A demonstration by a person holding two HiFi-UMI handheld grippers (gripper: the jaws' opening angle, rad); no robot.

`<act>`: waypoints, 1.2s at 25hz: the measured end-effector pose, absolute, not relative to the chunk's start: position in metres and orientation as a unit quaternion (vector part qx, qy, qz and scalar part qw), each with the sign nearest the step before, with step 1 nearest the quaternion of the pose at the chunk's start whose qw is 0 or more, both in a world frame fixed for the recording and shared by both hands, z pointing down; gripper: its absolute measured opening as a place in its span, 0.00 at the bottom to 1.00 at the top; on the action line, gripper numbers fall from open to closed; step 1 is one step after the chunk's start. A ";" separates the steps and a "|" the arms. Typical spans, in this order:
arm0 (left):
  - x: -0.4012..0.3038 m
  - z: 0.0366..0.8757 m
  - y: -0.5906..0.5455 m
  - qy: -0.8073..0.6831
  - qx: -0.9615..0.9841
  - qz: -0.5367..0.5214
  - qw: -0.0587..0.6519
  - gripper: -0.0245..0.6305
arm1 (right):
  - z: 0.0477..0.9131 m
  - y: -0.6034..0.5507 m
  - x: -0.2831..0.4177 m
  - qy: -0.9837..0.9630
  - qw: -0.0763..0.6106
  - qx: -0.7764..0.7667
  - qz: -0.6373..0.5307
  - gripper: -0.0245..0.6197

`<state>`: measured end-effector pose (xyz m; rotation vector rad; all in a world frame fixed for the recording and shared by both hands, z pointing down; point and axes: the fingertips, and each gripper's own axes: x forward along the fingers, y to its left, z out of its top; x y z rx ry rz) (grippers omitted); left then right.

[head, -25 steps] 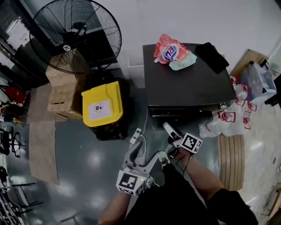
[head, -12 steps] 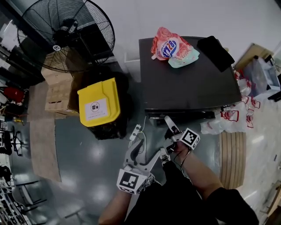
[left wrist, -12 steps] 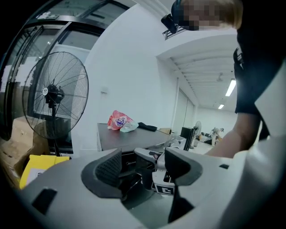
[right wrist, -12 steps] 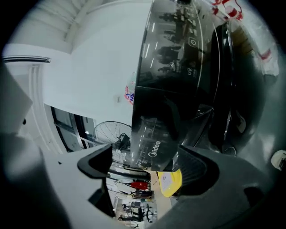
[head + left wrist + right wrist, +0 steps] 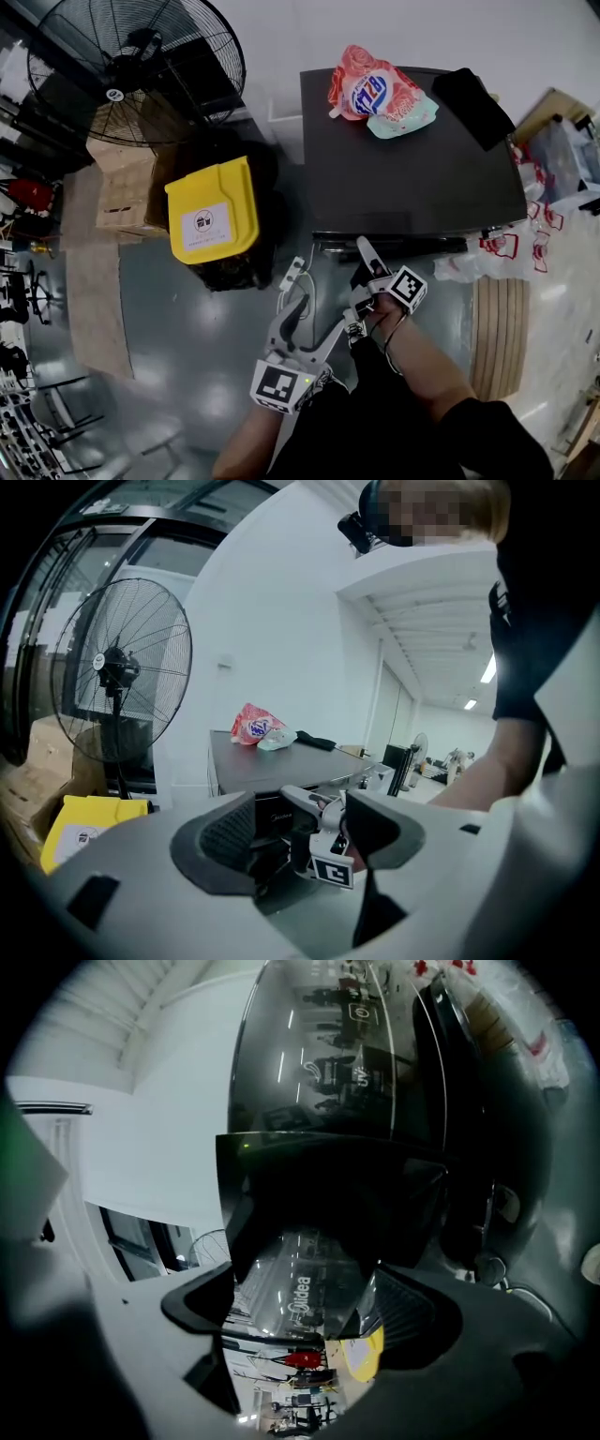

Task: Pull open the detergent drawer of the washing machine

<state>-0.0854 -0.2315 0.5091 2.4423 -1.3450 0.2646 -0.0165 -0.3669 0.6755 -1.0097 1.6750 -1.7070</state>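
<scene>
The dark washing machine (image 5: 412, 178) stands ahead, with a pink detergent bag (image 5: 375, 94) on its top. My right gripper (image 5: 358, 272) sits just below the machine's front edge, rolled on its side. In the right gripper view its jaws are opening wide (image 5: 305, 1314). The glossy drawer front (image 5: 281, 1283) with a logo shows between them, and the pads do not press on it. My left gripper (image 5: 323, 317) hangs lower and to the left, open and empty. In the left gripper view (image 5: 302, 841) it looks past the right gripper (image 5: 328, 855) to the machine (image 5: 272, 761).
A yellow-lidded bin (image 5: 211, 216) stands left of the machine, with a large floor fan (image 5: 131, 66) behind it and cardboard boxes (image 5: 122, 187) beside it. A power strip and cable (image 5: 292, 275) lie on the floor. Plastic bags (image 5: 497, 248) are piled at the right.
The right gripper has closed in on the machine's front edge and rolled, its jaws spreading. The left gripper has edged forward slightly.
</scene>
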 end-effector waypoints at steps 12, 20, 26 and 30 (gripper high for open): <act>-0.092 0.514 -0.231 -0.476 0.857 0.088 0.178 0.46 | 0.678 -0.375 -0.019 0.628 0.272 -0.384 -0.620 0.77; -0.090 0.505 -0.222 -0.475 0.858 0.087 0.174 0.46 | 0.675 -0.367 -0.021 0.627 0.268 -0.380 -0.625 0.76; -0.092 0.501 -0.207 -0.475 0.859 0.084 0.174 0.46 | 0.674 -0.347 -0.020 0.627 0.268 -0.383 -0.623 0.76; -0.091 0.502 -0.194 -0.469 0.862 0.085 0.171 0.46 | 0.674 -0.335 -0.017 0.624 0.271 -0.387 -0.622 0.76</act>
